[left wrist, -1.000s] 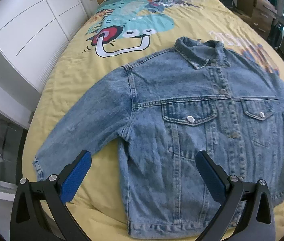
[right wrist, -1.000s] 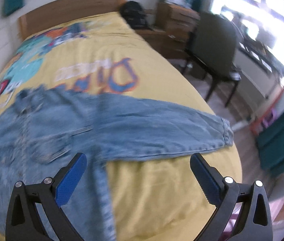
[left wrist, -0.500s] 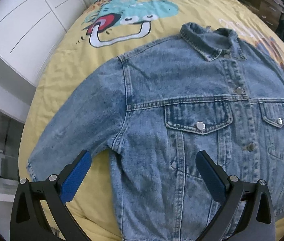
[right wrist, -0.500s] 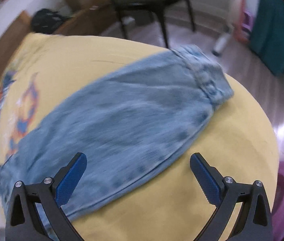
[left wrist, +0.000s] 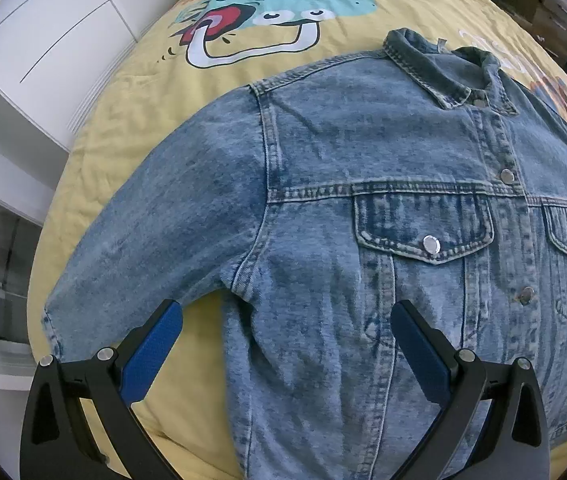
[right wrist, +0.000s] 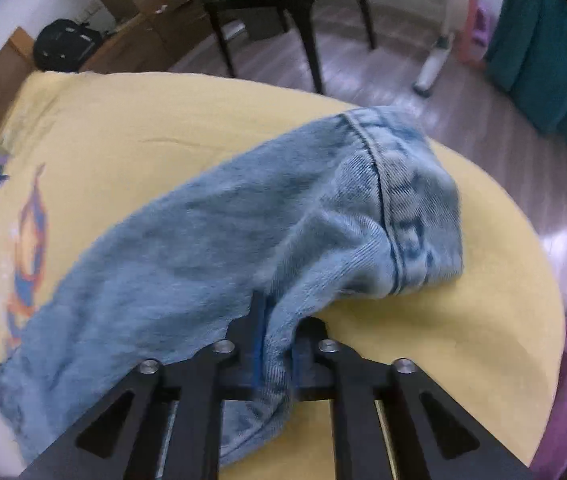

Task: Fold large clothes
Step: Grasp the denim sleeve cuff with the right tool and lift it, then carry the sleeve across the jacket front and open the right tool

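A blue denim jacket (left wrist: 383, 208) lies front up and buttoned on the yellow bedspread (left wrist: 131, 96), collar toward the headboard. In the left wrist view my left gripper (left wrist: 287, 344) is open and empty, just above the jacket's armpit and side seam; one sleeve (left wrist: 155, 240) runs down to the left. In the right wrist view my right gripper (right wrist: 277, 344) is shut on the lower edge of the other sleeve (right wrist: 211, 240) near its cuff (right wrist: 411, 208), and the fabric bunches between the fingers.
The bed edge curves close behind the cuff. Beyond it are a wood floor, a dark chair (right wrist: 279, 4), cardboard boxes and a black bag (right wrist: 65, 46). White cabinets (left wrist: 43, 40) stand along the bed's left side.
My right gripper moved down onto the sleeve near the cuff and closed on it. My left gripper moved in closer over the jacket's armpit and stayed open.
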A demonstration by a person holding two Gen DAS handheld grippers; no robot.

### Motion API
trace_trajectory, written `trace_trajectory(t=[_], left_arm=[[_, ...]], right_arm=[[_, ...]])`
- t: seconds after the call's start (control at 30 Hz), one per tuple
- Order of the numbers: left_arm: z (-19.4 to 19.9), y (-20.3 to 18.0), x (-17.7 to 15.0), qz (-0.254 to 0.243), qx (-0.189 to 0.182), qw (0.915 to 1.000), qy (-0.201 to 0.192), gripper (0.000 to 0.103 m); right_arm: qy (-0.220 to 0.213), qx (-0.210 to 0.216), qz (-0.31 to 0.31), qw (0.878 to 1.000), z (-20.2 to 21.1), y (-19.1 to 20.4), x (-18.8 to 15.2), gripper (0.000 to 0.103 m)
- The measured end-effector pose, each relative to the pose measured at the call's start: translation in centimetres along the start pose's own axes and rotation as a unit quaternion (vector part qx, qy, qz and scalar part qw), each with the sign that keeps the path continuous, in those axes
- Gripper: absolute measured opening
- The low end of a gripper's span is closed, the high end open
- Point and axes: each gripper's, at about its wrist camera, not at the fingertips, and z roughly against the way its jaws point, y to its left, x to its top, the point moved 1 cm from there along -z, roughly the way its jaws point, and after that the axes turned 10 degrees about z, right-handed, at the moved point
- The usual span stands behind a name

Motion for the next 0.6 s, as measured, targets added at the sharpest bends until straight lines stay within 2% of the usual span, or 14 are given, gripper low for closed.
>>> trace_trajectory(t=[0.1, 0.23, 0.33, 0.4, 0.6], left_arm=[[0.0, 0.3, 0.0, -0.001, -0.007, 1.0000, -0.005, 0.102], [0.1, 1.0, 0.0, 0.004, -0.029, 0.9995, -0.008, 0.102], [0.4, 1.5, 0.5, 0.013, -0.038, 0.9991, -0.013, 0.102], [0.6, 1.7, 1.0, 0.015, -0.040, 0.9989, -0.021, 0.102], [0.9, 2.2, 2.4, 0.006, -0.052, 0.9981, -0.033, 0.102]], right_arm=[[-0.021, 0.000, 0.061, 0.998, 2.8, 2.2, 0.1, 0.007], [-0.064, 0.031, 0.128, 0.989, 8.2, 7.0, -0.7, 0.007], [-0.094, 0.060, 0.179, 0.978, 11.7, 11.8, -1.1, 0.007], [-0.112, 0.078, 0.222, 0.966, 14.1, 16.2, -2.1, 0.007], [-0.133, 0.136, 0.306, 0.933, 17.7, 27.4, -5.3, 0.007]])
